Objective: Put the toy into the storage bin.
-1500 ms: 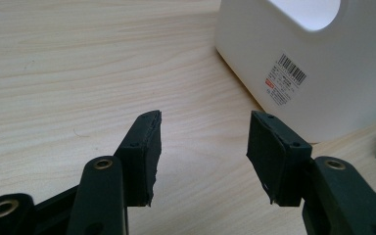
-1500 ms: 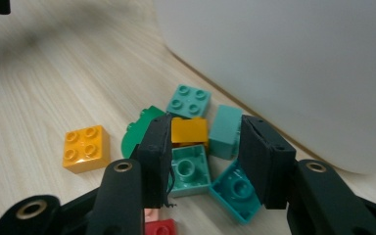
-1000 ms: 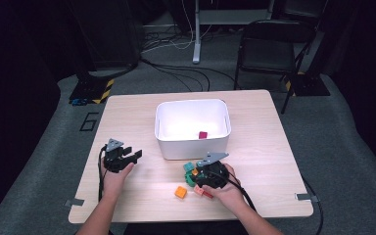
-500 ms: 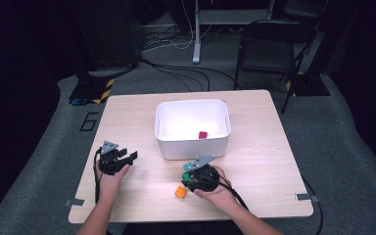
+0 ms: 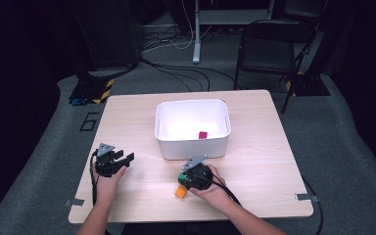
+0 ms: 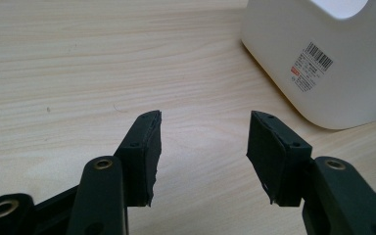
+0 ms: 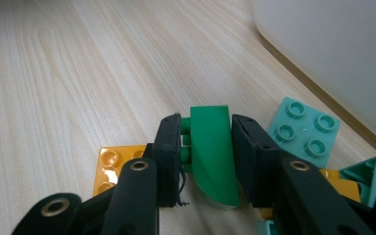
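Clamping a green brick [image 7: 210, 156] between closed right gripper [image 7: 206, 147] jaws, near the white bin [image 5: 192, 145]; left gripper [image 6: 203, 147] wide open, empty. Risking slippage: curved face, loose bricks crowding.

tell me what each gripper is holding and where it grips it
The right gripper clamps a green brick by its two side faces. The left gripper is open, holding nothing.

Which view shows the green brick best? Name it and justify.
The right gripper view: the green brick sits close up, clamped between the right gripper jaws. The high view gives just a green speck at that gripper, largely hidden. The left gripper view faces bare table.
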The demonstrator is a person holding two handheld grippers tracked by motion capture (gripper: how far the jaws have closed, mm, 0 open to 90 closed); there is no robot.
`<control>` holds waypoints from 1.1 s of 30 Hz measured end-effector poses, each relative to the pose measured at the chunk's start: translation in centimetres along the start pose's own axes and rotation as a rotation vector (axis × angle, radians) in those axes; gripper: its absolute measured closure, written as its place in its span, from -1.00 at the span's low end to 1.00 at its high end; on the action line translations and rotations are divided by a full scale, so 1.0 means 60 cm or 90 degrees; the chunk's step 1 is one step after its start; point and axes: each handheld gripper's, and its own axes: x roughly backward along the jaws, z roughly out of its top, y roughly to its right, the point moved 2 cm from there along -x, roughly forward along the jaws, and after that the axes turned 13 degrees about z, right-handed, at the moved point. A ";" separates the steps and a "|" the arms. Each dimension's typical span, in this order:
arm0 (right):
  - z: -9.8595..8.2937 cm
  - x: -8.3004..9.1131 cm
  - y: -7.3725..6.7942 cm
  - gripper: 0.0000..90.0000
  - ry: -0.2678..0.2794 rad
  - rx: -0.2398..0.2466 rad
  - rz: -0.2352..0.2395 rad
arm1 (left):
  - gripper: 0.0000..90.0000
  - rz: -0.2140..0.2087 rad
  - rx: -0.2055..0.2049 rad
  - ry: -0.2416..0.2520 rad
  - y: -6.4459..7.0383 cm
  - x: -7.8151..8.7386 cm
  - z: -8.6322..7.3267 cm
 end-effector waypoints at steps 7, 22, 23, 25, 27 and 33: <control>-0.001 0.004 0.001 0.48 -0.002 0.002 0.001 | 0.03 0.000 0.000 0.000 0.001 -0.001 0.000; 0.017 0.030 -0.012 0.48 0.024 -0.009 0.026 | 0.03 0.002 0.007 0.002 -0.003 -0.001 0.000; 0.021 0.034 -0.013 0.48 0.029 -0.003 0.028 | 0.03 0.002 0.007 0.002 -0.004 -0.001 0.000; 0.028 0.041 -0.016 0.48 0.034 -0.006 0.031 | 0.03 0.001 0.005 0.002 -0.004 -0.002 0.001; 0.034 0.046 -0.018 0.48 0.034 -0.003 0.033 | 0.03 0.000 0.006 0.002 -0.003 -0.003 0.001; 0.055 0.071 -0.017 0.48 0.035 -0.003 0.042 | 0.03 -0.003 0.008 0.003 -0.002 -0.005 0.002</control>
